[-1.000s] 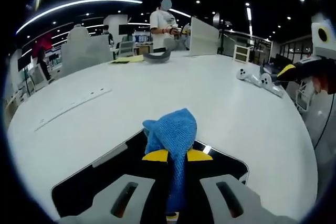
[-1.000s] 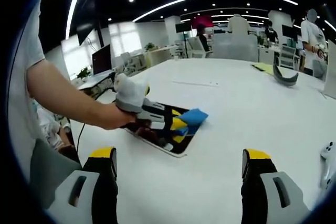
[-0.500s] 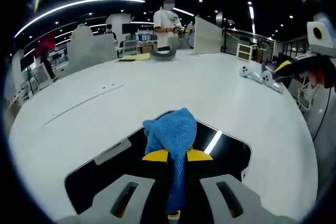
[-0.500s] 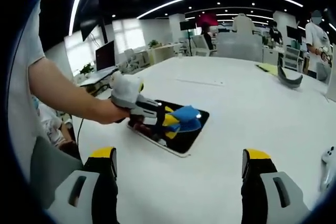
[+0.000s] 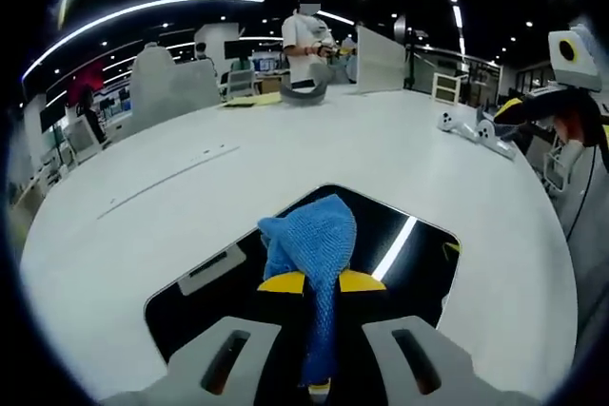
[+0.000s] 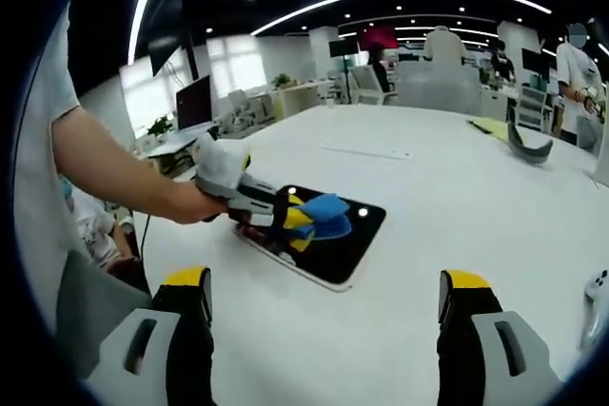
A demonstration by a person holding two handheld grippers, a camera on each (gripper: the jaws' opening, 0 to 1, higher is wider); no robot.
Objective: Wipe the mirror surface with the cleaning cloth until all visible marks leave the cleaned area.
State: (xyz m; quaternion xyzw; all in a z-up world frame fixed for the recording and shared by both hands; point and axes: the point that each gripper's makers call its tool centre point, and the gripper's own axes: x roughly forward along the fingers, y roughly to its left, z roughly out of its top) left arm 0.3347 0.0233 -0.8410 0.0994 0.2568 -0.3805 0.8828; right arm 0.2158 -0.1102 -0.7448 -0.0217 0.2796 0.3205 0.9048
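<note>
Left gripper view: cloth (image 5: 314, 244) mid-mirror (image 5: 400, 225), wide bare table (image 5: 285, 159) around.

the blue cloth (image 5: 314, 254) covers the middle of the mirror (image 5: 400, 235), and its lower end is hidden between the closed tips of the left gripper (image 5: 322, 282). marks on the mirror are too small to tell. the mirror's near edge is hidden behind that gripper's body.

Left gripper view: close and low over the mirror (image 5: 400, 235), facing across the bench (image 5: 285, 159); right gripper view: farther back, facing the same mirror (image 6: 343, 240) and bench (image 6: 457, 197).
</note>
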